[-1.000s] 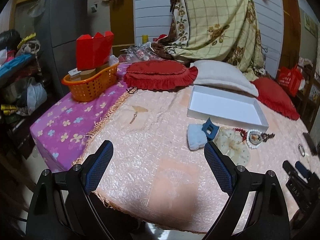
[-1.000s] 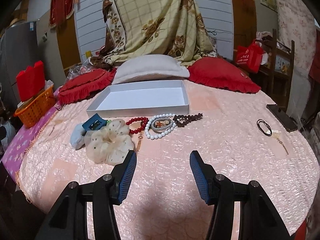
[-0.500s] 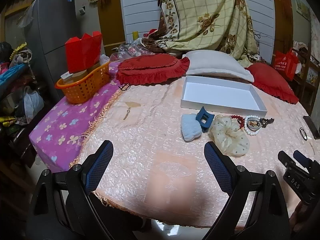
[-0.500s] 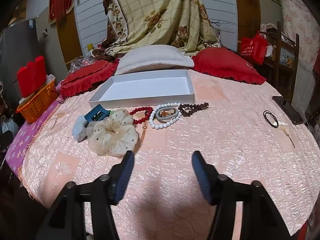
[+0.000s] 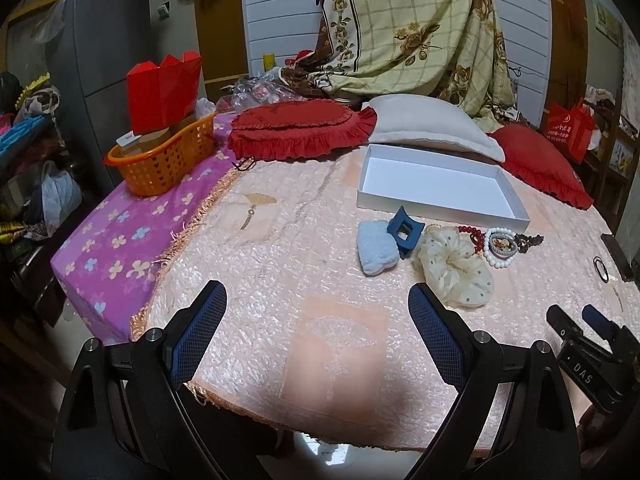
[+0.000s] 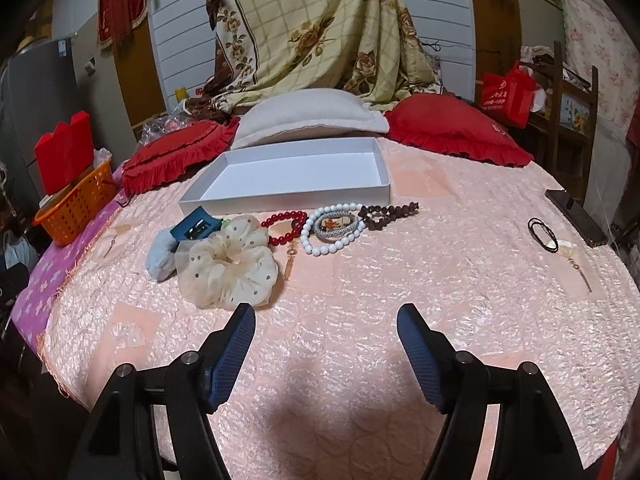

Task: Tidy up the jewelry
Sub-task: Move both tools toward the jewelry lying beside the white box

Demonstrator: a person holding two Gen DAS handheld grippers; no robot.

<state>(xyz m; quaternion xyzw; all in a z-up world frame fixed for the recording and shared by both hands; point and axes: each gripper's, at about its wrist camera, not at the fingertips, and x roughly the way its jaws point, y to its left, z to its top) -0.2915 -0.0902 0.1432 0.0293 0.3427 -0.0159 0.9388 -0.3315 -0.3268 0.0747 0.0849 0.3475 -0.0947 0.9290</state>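
Observation:
An empty white box (image 6: 372, 190) (image 5: 512, 204) lies on the pink bedspread. In front of it lie a cream dotted scrunchie (image 6: 228, 268) (image 5: 456, 268), a blue claw clip (image 6: 194, 228) (image 5: 404, 232), a pale blue fluffy clip (image 6: 160, 256) (image 5: 374, 250), a red bead bracelet (image 6: 282, 226), a white bead bracelet (image 6: 328, 236) (image 5: 498, 246) around an oval brooch (image 6: 336, 225), and a dark bead bracelet (image 6: 386, 214). My right gripper (image 6: 326, 352) is open and empty, near the scrunchie. My left gripper (image 5: 316, 336) is open and empty, left of the pile.
Black hair ties (image 6: 542, 232) and a dark phone (image 6: 576, 222) lie at the right. Red cushions (image 5: 300, 128) and a white pillow (image 6: 312, 120) sit behind the box. An orange basket (image 5: 160, 160) stands on the purple sheet at the left.
Both grippers have drawn back slightly and turned; the jewelry pile sits a little lower and closer to centre in the right view. Nothing was touched.

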